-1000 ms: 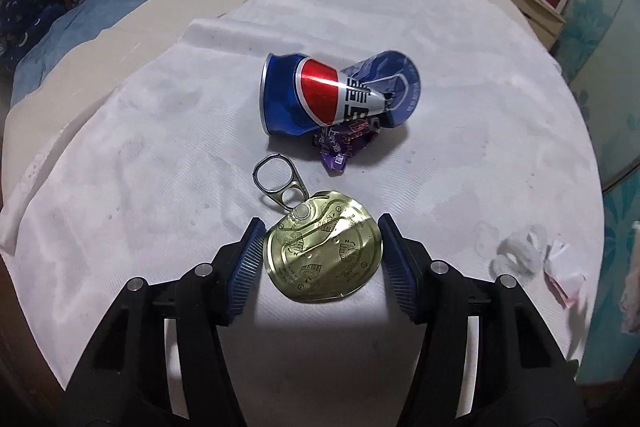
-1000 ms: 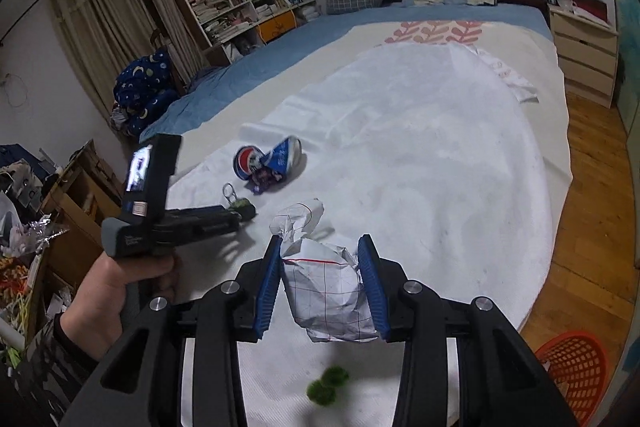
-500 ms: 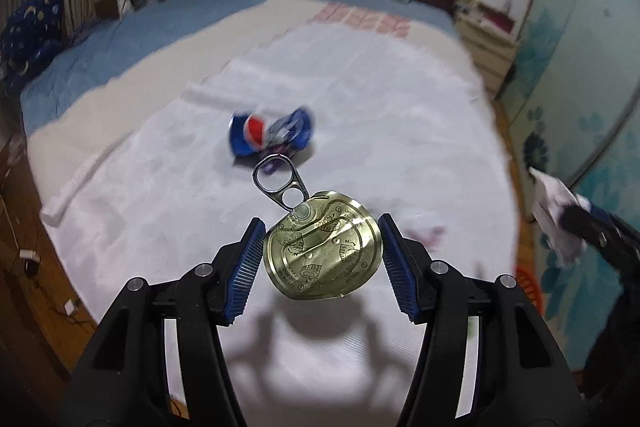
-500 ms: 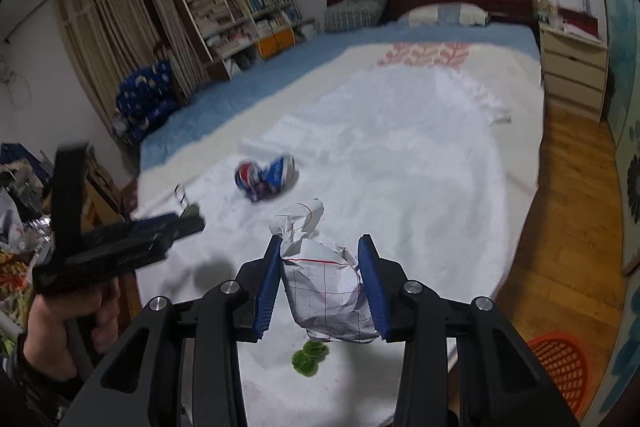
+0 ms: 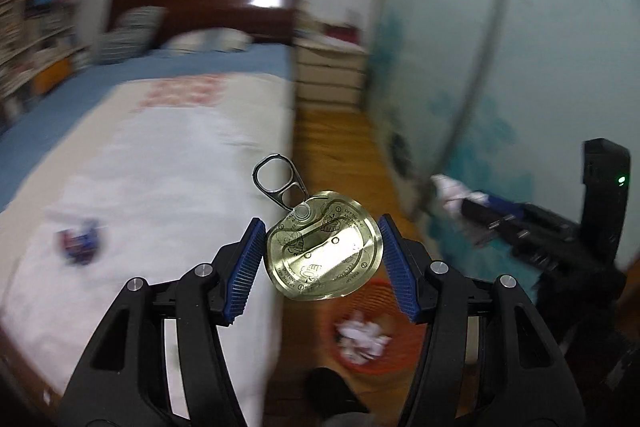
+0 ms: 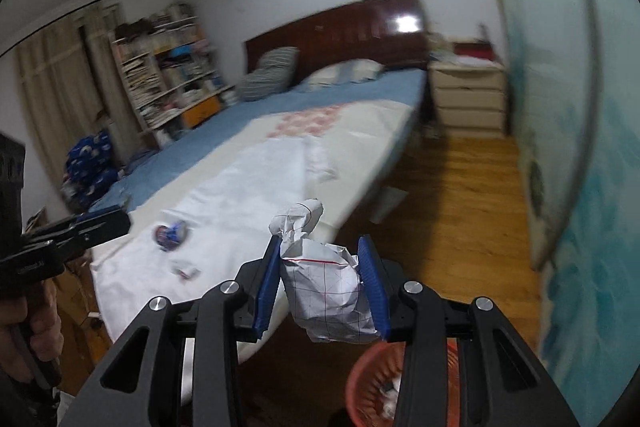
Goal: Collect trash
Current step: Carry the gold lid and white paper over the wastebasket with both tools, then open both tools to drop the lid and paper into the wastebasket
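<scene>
Left gripper (image 5: pixel 322 259) clamped edge-on across a thin, round, gold-coloured tin can lid (image 5: pixel 322 253) with a grey pull ring; right gripper (image 6: pixel 320 283) closed on a crumpled white sheet of red-gridded paper (image 6: pixel 326 291). Both held in the air past the bed edge, above the round orange plastic mesh basket (image 5: pixel 416 335) on the wooden floor. Likely slip of the lid from its narrow rim grip (slick metal, bent edge); likely miss if released short of the basket. Already inside: white crumpled paper (image 5: pixel 360 341). Left on the white bedsheet (image 6: pixel 248 187): a crushed blue-and-red drink can (image 6: pixel 170 235).
</scene>
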{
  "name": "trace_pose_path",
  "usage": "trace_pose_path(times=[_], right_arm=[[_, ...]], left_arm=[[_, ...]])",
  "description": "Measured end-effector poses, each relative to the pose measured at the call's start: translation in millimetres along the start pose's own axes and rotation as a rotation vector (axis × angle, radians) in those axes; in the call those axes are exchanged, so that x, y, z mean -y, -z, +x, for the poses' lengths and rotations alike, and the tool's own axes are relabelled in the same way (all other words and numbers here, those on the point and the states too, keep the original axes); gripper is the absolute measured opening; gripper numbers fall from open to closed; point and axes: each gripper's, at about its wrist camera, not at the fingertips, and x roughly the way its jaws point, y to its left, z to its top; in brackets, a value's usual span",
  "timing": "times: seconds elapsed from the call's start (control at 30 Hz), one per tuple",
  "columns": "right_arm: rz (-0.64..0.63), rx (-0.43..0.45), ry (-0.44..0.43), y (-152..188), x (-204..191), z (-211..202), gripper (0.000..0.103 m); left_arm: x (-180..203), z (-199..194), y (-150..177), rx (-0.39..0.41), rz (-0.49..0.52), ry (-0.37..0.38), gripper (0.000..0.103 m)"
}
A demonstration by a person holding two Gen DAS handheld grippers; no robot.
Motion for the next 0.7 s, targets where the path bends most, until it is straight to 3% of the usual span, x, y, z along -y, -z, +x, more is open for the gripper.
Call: trace_pose_path(times=[0.17,0.37,0.53,0.7], right_arm=[[0.154,-0.112,0.075,76,98,19,0.040],[0.305,-0.317,0.135,181,173,88,0.040],[0.368,-0.399,0.119,232,198,128,0.040],[0.373,-0.463,0.134,261,207,171,0.040]], left_arm=[[72,118,42,-0.212,0.081,0.154,0.058],[76,253,141,-0.466,0.100,0.116,0.058],[76,305,195,-0.582,0.075,0.118,0.058],[85,339,221,-0.640,0.071,0.116,0.058]])
